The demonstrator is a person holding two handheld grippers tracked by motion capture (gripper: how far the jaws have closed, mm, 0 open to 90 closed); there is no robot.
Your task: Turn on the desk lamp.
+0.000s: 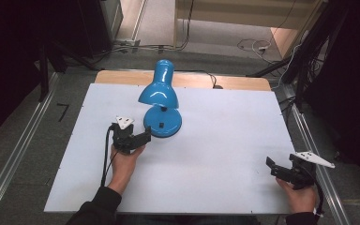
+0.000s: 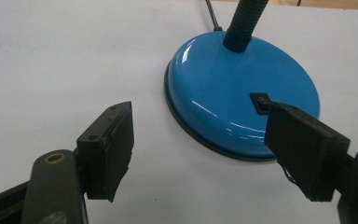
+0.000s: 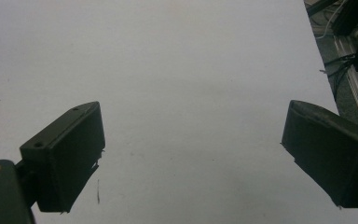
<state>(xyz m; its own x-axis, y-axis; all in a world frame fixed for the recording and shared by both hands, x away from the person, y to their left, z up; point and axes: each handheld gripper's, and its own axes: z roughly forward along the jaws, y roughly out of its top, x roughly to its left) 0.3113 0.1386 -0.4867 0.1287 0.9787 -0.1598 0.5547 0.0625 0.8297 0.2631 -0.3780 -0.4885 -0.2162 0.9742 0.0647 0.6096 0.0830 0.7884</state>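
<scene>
Left gripper view shows the left hand-held gripper [image 2: 198,154] spread wide just short of the blue lamp [image 1: 161,101] base on the white desk [image 1: 225,140]; one jaw nears the black switch [image 2: 262,102]; press it squarely, steadily; the right hand-held gripper [image 1: 274,167] rests released, well apart.

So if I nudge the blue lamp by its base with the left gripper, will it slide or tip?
Probably slide: the blue lamp's base is wide, round and flat on the smooth white table. The glossy dome may let the open left gripper slip. The shade leans forward, so push low.
</scene>
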